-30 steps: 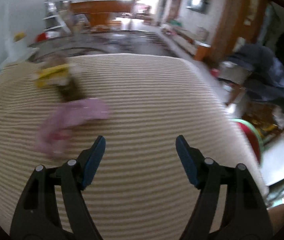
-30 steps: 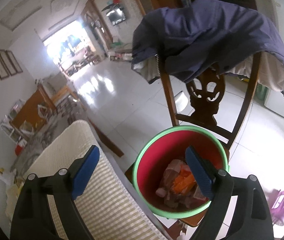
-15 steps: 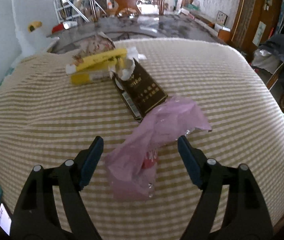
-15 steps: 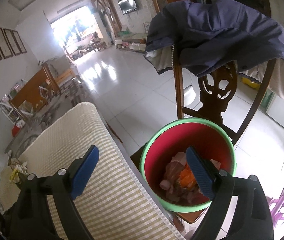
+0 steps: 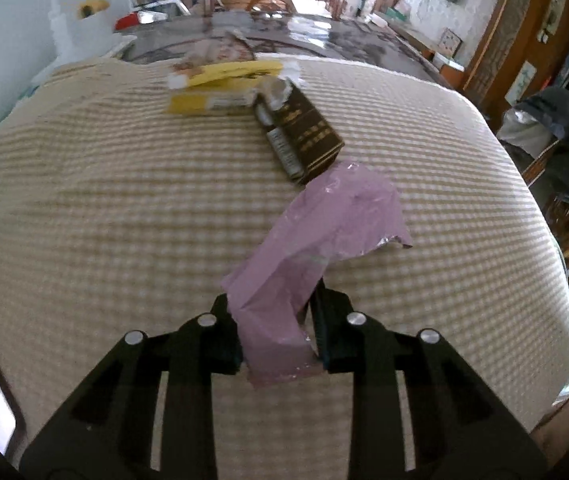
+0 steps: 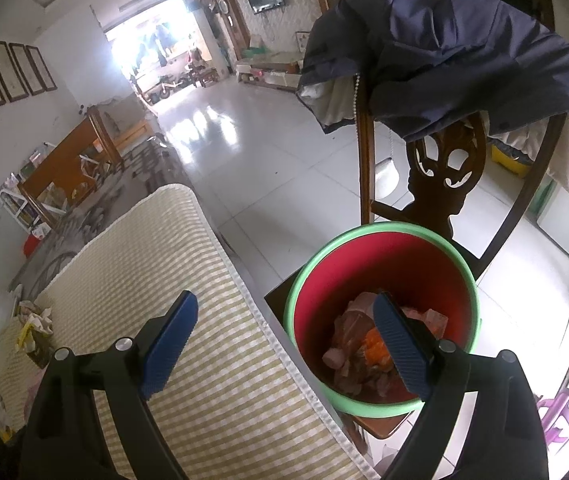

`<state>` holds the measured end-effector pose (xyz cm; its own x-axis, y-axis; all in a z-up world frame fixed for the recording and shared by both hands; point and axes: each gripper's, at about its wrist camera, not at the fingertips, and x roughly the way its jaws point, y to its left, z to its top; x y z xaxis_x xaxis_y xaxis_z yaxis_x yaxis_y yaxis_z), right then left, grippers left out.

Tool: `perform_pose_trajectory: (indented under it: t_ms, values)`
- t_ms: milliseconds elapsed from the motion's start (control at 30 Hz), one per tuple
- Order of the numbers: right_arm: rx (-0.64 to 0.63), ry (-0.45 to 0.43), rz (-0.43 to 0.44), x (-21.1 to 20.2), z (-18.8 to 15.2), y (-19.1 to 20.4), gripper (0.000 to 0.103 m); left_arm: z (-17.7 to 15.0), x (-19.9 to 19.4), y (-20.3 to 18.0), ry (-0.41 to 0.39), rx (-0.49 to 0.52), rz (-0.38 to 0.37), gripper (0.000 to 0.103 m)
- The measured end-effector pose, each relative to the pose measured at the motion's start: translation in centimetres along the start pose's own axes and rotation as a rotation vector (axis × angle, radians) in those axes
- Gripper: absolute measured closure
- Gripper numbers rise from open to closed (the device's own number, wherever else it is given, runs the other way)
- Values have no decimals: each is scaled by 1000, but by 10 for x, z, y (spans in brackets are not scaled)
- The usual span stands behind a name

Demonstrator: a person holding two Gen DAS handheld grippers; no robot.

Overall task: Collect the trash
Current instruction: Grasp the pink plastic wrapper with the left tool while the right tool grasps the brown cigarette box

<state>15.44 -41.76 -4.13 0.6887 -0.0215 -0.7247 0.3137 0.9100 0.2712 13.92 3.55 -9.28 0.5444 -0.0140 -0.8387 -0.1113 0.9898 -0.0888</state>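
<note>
Pink wrapper [image 5: 284,300] on the checked cloth [image 5: 124,220]: left gripper [image 5: 276,328] closing on its near end. Thin film, probably only pinched, so it could slip mid-carry. Right gripper [image 6: 284,344] gapes empty over the bin [image 6: 304,280].

Striped tablecloth [image 5: 444,168] — bearing pink wrapper [image 5: 324,224], brown box [image 5: 304,136], yellow packet [image 5: 220,88].

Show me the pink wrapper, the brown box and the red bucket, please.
pink wrapper [image 5: 324,224], left wrist view, its crumpled middle.
brown box [image 5: 304,128], left wrist view, its printed top face.
red bucket [image 6: 384,264], right wrist view, inner wall.
</note>
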Motion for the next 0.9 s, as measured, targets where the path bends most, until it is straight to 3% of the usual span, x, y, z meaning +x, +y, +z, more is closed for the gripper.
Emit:
perform_pose_trajectory:
  t_ms: [233,433,533,700,800,900]
  values:
    - [-79,-1,62,-4,-6,22,17,-37,-36,24,-56,-76,34,78]
    - [-258,-4,181,-4,-25,83,17,-52,-43,34,-81,-104,33,78]
    - [-361,53,293,7,-41,137,17,-56,-39,38,-74,-118,21,78]
    - [-420,190,449,42,-60,231,17,-63,-29,44,-52,-131,2,78]
    - [-510,240,481,64,-75,294,17,-64,-27,49,-53,-143,-8,78]
    - [-591,262,454,84,-91,342,17,-64,-27,51,-59,-148,-12,78]
